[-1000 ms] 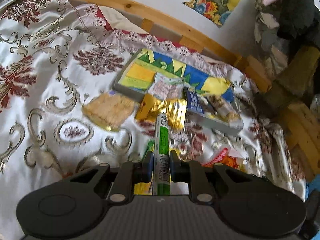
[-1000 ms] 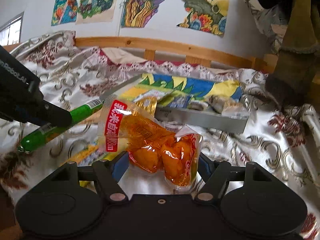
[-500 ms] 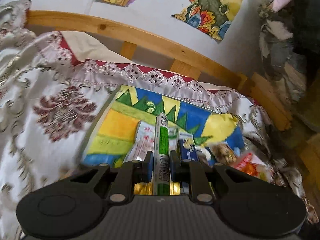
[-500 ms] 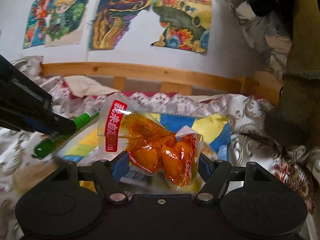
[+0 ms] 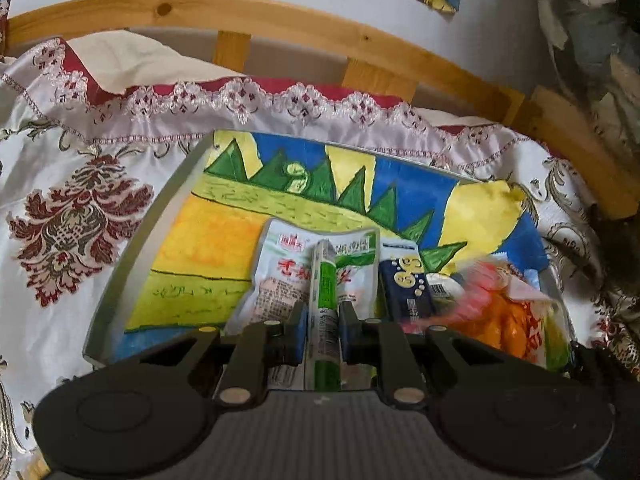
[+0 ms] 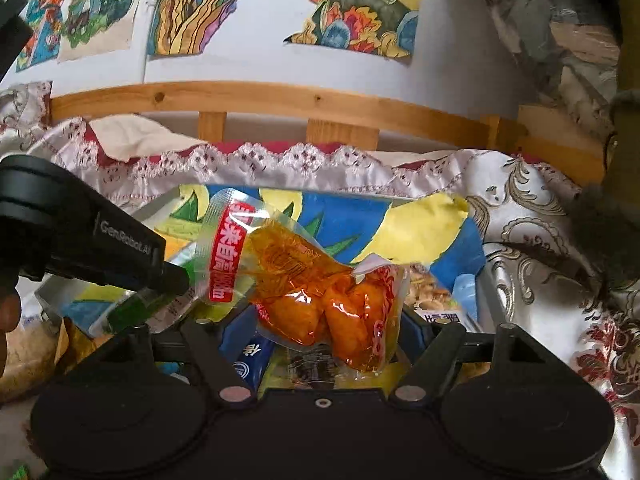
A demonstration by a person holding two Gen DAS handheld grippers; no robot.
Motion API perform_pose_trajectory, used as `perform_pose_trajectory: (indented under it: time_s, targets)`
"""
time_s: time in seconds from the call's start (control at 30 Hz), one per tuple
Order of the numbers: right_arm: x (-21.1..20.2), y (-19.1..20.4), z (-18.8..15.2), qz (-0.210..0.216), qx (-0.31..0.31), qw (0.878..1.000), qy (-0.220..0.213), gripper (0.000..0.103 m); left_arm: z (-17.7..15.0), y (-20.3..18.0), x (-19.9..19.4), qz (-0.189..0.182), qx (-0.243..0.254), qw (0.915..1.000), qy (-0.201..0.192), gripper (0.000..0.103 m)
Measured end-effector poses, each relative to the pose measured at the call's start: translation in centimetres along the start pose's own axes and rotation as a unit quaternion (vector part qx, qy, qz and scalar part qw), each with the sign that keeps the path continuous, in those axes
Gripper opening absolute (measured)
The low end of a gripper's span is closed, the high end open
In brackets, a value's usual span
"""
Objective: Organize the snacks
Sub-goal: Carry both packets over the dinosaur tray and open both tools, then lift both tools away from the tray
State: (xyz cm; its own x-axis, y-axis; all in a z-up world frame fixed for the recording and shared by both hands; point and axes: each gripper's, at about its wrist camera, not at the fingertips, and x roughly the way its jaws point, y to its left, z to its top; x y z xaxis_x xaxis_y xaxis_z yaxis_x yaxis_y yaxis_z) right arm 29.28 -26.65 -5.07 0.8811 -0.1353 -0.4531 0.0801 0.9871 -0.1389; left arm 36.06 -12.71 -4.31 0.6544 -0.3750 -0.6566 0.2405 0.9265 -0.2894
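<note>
My left gripper (image 5: 323,316) is shut on a green and white snack stick (image 5: 325,292) and holds it above a grey tray (image 5: 132,248) lined with a bright painted sheet. A white snack packet (image 5: 280,276) and a dark blue packet (image 5: 404,280) lie in the tray. My right gripper (image 6: 328,324) is shut on a clear bag of orange snacks (image 6: 316,292) with a red label, held over the tray's right part (image 6: 490,292). The left gripper (image 6: 80,240) shows at the left of the right wrist view. The orange bag appears blurred in the left wrist view (image 5: 504,320).
The tray rests on a bed with a white and maroon patterned cover (image 5: 72,216). A wooden bed rail (image 5: 280,16) runs behind it, with posters (image 6: 352,4) on the wall. Dark clothes (image 6: 600,240) hang at the right. More packets (image 6: 24,352) lie left of the tray.
Both grippers have moved forward over the tray with their snacks still held. The orange bag has come into the left wrist view at the right.
</note>
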Motion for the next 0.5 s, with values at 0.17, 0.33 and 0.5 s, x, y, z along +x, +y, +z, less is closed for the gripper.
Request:
perform_pose_trajectory:
  time_s: [0.17, 0.33, 0.5]
  targets:
    - [-0.7, 0.2, -0.1, -0.005, 0.0, 1.0, -0.015, 0.093, 0.3, 0.0, -0.7, 0.012, -0.013, 0.9998, 0.0, 0.025]
    - [-2.4, -0.2, 0.8, -0.016, 0.004, 0.999, -0.035, 0.1, 1.0, -0.6, -3.8, 0.023, -0.003, 0.9994, -0.025, 0.058]
    - [-6.0, -1.4, 2.8, -0.023, 0.026, 0.997, -0.072, 0.102, 1.9, -1.1, -8.3, 0.035, 0.011, 0.9969, -0.07, 0.083]
